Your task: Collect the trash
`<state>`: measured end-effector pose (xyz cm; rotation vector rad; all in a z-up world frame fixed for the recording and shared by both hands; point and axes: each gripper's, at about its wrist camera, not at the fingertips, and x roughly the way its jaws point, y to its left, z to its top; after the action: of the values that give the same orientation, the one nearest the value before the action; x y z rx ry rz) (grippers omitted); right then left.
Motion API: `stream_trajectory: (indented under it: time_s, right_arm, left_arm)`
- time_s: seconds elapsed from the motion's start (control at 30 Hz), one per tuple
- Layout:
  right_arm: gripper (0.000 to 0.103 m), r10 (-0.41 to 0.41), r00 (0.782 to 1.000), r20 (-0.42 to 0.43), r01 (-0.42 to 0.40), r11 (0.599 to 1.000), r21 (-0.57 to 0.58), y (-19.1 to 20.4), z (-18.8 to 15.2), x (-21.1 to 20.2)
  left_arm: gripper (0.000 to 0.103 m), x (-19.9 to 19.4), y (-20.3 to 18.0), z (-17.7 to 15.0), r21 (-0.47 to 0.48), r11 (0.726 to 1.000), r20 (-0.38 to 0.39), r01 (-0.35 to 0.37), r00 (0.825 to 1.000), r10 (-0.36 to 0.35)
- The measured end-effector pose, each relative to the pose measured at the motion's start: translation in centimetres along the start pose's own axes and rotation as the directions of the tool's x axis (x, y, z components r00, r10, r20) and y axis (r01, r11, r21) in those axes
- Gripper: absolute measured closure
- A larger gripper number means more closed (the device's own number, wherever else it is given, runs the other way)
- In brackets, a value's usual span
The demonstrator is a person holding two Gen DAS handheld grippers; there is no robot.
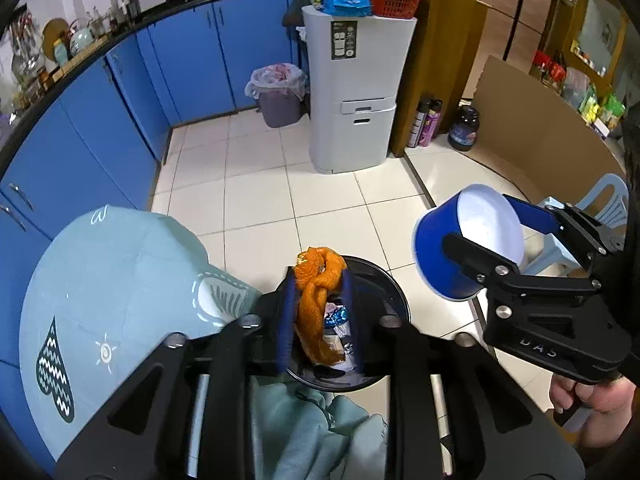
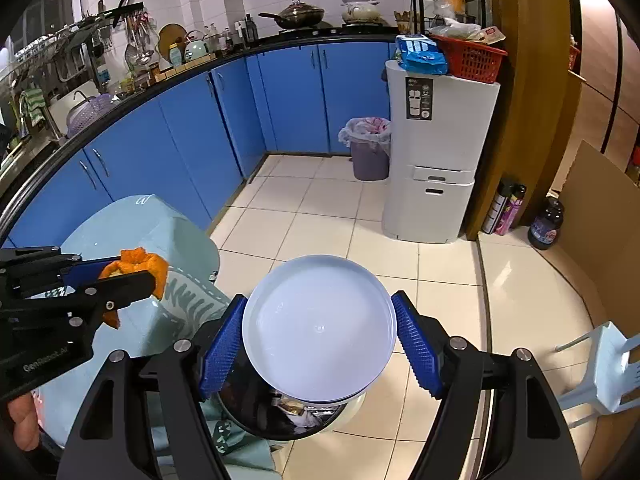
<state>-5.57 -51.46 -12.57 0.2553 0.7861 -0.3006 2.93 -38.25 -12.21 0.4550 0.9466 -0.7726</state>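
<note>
Curving along the far side of the kitchen, blue cupboards (image 2: 192, 148) are backing a tiled floor (image 1: 256, 184) where a tall white bin unit (image 2: 436, 152) is standing beside a small lined bin (image 2: 370, 152). Nearer, a pale green cloth (image 1: 112, 280) is covering the bench, and a round black trash can (image 1: 394, 300) is sitting just beside it, directly under both claws, which looks deliberate: both hands are hanging over its mouth so anything let go should fall inside. The right claw (image 2: 320, 340) is gripping a white bowl with a blue outside (image 1: 452, 248), its blue pads (image 2: 416, 352) pressing on opposite sides of the rim, tipped so the hollow is facing the camera. That tilt reads as a pouring pose, though the bowl is looking empty. The left claw (image 1: 320, 312) is standing only partly open around an orange peel (image 1: 320, 296); the peel is hanging between the fingers above the can, and whether the pads are pinching it or merely flanking it I cannot tell. The left wrist view is showing the bowl's blue outside, the wrappers already lying in the can (image 1: 336, 320) and the person's hand (image 1: 588, 392) on the right handle. The right wrist view is giving the bowl's clean inside, the peel from the side, and the crowded worktop with pans (image 2: 300, 14) that the other camera is squeezing to its edge.
</note>
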Motion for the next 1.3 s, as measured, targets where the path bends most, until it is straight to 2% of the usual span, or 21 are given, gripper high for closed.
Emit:
stream_trajectory:
  time_s: [0.03,0.07,0.1,0.13,0.23,0.7,0.83,1.03,1.3]
  right_arm:
    - [0.032,0.000,1.000,-0.001,0.000,1.000,0.003,-0.1,0.0,0.0]
    - [0.032,-0.003,1.000,-0.001,0.003,1.000,0.005,-0.3,0.0,0.0]
    - [0.032,-0.006,1.000,-0.001,0.006,1.000,0.006,-0.2,0.0,0.0]
    - [0.032,-0.007,1.000,-0.003,0.007,1.000,0.007,-0.3,-0.1,0.0]
    - [0.032,0.008,1.000,-0.015,-0.008,1.000,0.012,-0.2,-0.1,0.4]
    - [0.031,0.065,0.996,-0.059,-0.068,0.996,-0.058,3.2,0.2,2.1]
    - [0.010,0.073,0.996,-0.052,-0.077,0.994,-0.074,3.6,0.7,2.1]
    - [0.009,0.011,0.999,-0.032,-0.012,0.998,-0.060,3.5,1.0,1.6]
    - [0.009,-0.002,0.999,-0.040,0.000,0.999,-0.050,3.2,0.9,1.3]
  left_arm:
    - [0.021,-0.1,0.3,0.0,-0.015,1.000,0.002,0.001,1.000,-0.001]
    - [0.005,-0.4,0.6,0.0,-0.031,1.000,0.021,0.004,1.000,-0.004]
    - [0.004,-1.3,1.2,-0.1,-0.065,0.998,0.080,0.001,0.997,0.004]
    - [0.004,-1.7,1.3,-0.1,-0.067,0.998,0.091,-0.001,0.996,0.008]
    - [0.004,-1.7,1.9,-0.1,-0.071,0.996,0.083,-0.055,0.995,0.061]
    - [0.004,-3.4,4.5,-0.7,-0.142,0.983,0.106,-0.113,0.986,0.128]
    - [0.004,-3.8,5.1,-0.8,-0.159,0.980,0.109,-0.115,0.985,0.134]
    - [0.004,-3.8,5.8,-0.9,-0.182,0.977,0.103,-0.111,0.986,0.132]
    - [0.004,-3.8,6.0,-0.9,-0.170,0.978,0.094,-0.117,0.986,0.135]
